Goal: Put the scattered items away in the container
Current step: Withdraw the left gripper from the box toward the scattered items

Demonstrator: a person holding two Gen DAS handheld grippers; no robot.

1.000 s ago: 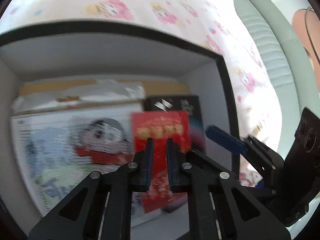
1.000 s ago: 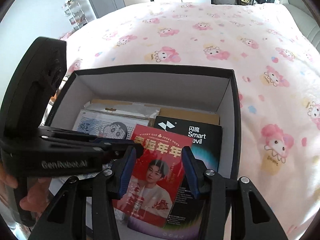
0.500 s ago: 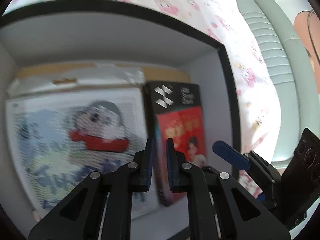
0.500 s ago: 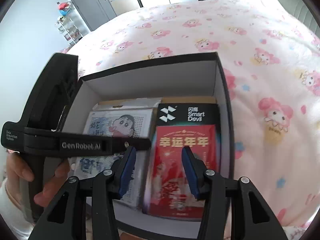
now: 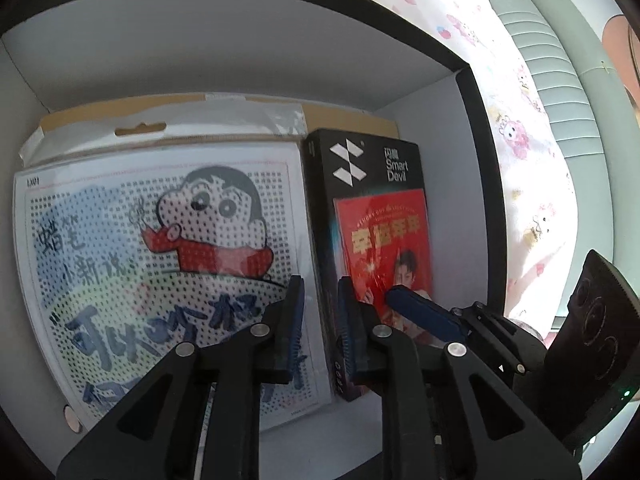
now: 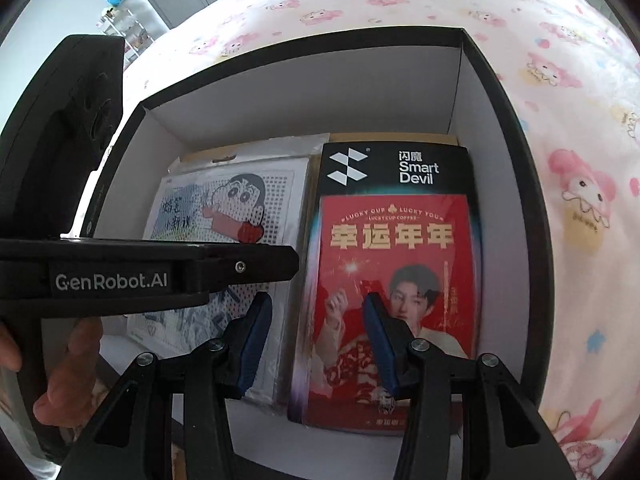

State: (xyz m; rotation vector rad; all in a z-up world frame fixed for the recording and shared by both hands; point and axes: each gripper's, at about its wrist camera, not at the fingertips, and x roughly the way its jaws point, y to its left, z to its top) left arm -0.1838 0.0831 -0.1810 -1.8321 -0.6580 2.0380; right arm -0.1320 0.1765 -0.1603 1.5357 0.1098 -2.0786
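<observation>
A black-rimmed white box (image 5: 256, 60) (image 6: 304, 92) sits on a bed. Inside lie a cartoon bead-art packet (image 5: 160, 248) (image 6: 224, 208) on the left and a black Smart Devil box (image 5: 368, 160) (image 6: 400, 164) on the right. A red card with a portrait (image 5: 388, 240) (image 6: 396, 264) lies flat on the black box. My left gripper (image 5: 318, 320) is slightly open and empty, over the gap between packet and black box. My right gripper (image 6: 316, 344) is open and empty, low over the near end of the red card.
A pink cartoon-print bedsheet (image 6: 580, 128) surrounds the box. A pale padded headboard (image 5: 560, 92) runs along the right in the left wrist view. The left gripper's body (image 6: 140, 268) crosses the right wrist view. A brown cardboard sheet (image 5: 340, 114) lies under the items.
The red card has gone from between the right gripper's fingers to lying flat on the black box. Both grippers have moved lower into the box; the left has opened slightly.
</observation>
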